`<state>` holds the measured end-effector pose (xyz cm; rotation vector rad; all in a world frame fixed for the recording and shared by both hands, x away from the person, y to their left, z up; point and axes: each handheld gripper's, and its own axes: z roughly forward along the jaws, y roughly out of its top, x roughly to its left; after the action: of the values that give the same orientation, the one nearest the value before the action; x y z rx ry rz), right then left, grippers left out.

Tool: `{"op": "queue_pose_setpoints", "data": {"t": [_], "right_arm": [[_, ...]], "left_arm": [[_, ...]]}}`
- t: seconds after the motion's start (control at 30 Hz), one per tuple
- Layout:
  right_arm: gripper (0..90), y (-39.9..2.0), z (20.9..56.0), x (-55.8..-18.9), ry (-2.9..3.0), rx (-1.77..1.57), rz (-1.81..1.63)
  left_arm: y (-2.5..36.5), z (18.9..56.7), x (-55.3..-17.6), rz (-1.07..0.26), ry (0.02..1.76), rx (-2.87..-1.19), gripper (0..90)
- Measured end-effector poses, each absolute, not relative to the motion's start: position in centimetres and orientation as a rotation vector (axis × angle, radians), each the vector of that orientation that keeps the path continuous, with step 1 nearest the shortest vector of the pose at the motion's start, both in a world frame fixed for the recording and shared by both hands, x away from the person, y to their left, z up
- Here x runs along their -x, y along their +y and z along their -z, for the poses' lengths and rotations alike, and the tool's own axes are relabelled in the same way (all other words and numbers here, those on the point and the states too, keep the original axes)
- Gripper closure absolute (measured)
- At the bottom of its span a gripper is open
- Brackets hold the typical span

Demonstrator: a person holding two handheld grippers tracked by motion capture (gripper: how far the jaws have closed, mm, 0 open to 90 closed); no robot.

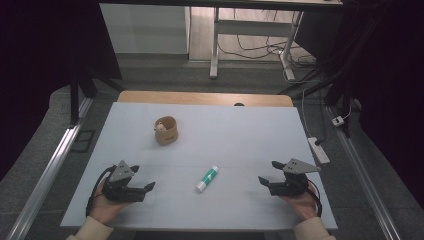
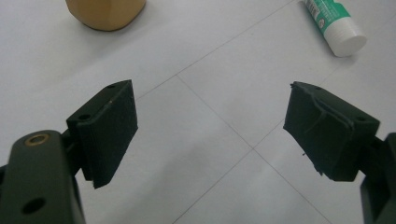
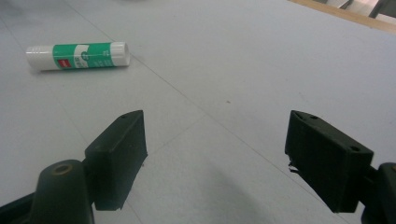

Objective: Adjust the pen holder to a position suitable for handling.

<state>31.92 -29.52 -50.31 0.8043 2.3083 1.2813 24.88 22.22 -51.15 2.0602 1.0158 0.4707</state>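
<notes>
Both claws, left point(image 1: 142, 188) and right point(image 1: 267, 172), rest apart and empty on the white worktop point(image 1: 250, 135); grasping the green-and-white plastic glue stick point(image 1: 207, 179) between them, perhaps for the far-left tan cup point(image 1: 166, 130), looks next.

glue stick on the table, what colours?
Green label, white cap and ends on the glue stick; clearest in the right gripper view.

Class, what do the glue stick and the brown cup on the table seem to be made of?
Glue stick: likely smooth plastic, with a glossy white body and printed green label. Brown cup: matte tan, possibly cardboard or wood; its dull, even surface leaves this open.
</notes>
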Motion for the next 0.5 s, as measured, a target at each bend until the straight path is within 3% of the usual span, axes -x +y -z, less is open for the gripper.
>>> {"op": "queue_pose_setpoints", "data": {"t": [0.5], "right_arm": [[21.1, -29.6, 50.4, -31.9, 2.301, -0.807, -1.291]], "left_arm": [[21.5, 49.6, -25.5, -0.482, 1.001, -2.076, 16.9]]}}
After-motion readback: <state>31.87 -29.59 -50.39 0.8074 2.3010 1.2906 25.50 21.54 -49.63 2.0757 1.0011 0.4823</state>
